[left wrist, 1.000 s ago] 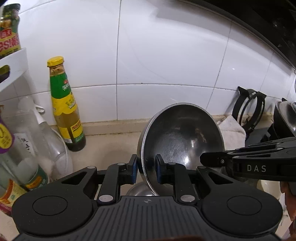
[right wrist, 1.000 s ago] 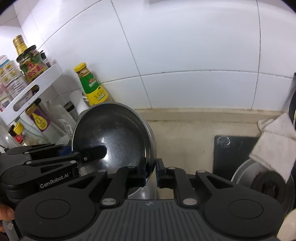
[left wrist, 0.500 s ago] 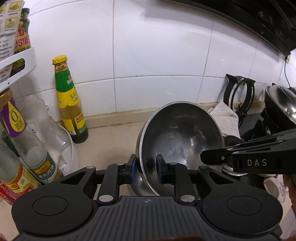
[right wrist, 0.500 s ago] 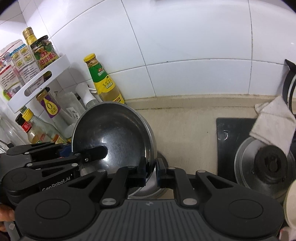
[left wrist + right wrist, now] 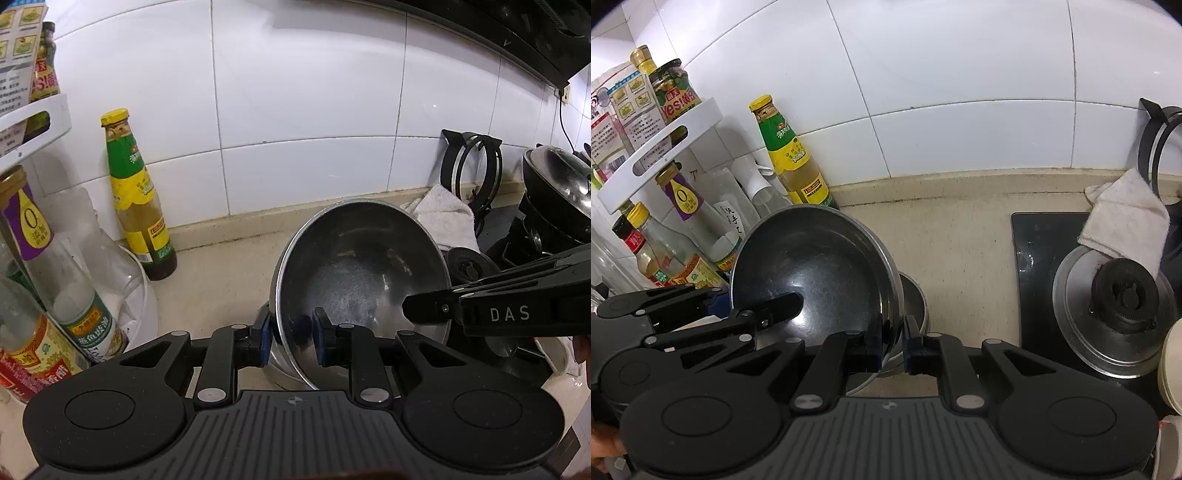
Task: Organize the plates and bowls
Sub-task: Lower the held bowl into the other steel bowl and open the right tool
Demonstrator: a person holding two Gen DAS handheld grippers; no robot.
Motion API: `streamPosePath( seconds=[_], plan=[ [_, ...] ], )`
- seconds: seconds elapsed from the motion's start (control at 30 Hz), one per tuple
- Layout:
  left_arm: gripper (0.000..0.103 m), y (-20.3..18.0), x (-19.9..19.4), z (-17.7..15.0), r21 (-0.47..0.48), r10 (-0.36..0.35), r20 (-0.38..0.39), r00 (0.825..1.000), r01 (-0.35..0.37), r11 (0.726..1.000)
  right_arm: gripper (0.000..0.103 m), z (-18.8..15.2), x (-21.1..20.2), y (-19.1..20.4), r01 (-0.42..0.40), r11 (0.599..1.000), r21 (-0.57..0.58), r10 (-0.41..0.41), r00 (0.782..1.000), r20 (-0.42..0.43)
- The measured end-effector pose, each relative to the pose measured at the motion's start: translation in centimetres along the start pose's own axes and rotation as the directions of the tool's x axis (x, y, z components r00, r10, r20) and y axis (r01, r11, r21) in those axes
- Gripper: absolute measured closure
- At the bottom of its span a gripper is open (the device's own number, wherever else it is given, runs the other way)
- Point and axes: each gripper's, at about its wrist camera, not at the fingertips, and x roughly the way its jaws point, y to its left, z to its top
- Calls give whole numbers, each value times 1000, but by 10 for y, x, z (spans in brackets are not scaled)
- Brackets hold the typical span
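My left hand-held gripper (image 5: 290, 338) easing open astride steel bowl (image 5: 354, 266) rim, my right hand-held gripper (image 5: 891, 341) clamping opposite rim, bowl tilted above a 2nd bowl (image 5: 914, 295), counter (image 5: 960, 236) back edge beyond.

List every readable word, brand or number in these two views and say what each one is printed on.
"DAS": side of the right tool.
"Yes!": label of the jar on the white rack.
"0": purple label of the bottle below the rack.
Other bottle labels, the green-labelled sauce bottle and the carton carry Chinese print too small to read.
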Motion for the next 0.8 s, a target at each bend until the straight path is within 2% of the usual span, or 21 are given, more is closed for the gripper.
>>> streamPosePath(
  seconds=[0.8],
  plan=[
    [70, -4, -2, -11, 12, 15, 12, 1000, -16, 1000, 91, -8, 6, 6, 29, 1000, -3, -29, 999, -13]
  ],
)
